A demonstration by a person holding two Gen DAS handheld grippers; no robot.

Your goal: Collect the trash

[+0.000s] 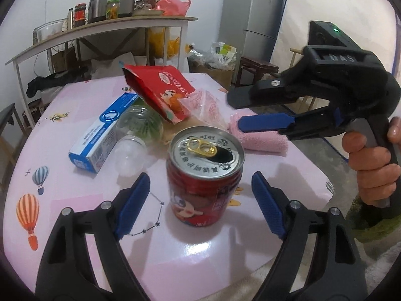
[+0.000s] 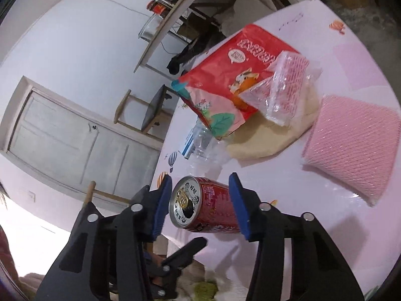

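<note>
The left gripper [image 1: 200,193] hangs low over the pink tabletop [image 1: 200,255] with its jaws wide, one blue pad on each side of a red drink can [image 1: 204,175] that stands upright between them, clear of both. The can's silver top is open, its gold pull tab folded back.

To the right of the can, a hand [image 1: 373,165] grips the handle of the right gripper [image 1: 234,113], which in the left wrist view reaches in sideways above the tabletop. Its jaws are partly apart and nothing is caught between them there. In the right wrist view the can appears framed between that gripper's pads [image 2: 239,205], but the fisheye makes it hard to tell whether they reach it; the left view suggests they sit beyond it.

Behind the can lie a clear plastic bottle [image 1: 136,135] on its side, touching a blue and white carton [image 1: 102,135]. A red snack pouch [image 1: 163,90] leans over the bottle, with a clear wrapper [image 1: 208,105] printed in pink against it. A pink foam net sleeve [image 2: 351,145] lies just beside a beige cloth [image 2: 275,135].

Farther back stand a cluttered shelf [image 1: 100,30] and a grey refrigerator [image 1: 250,15].
</note>
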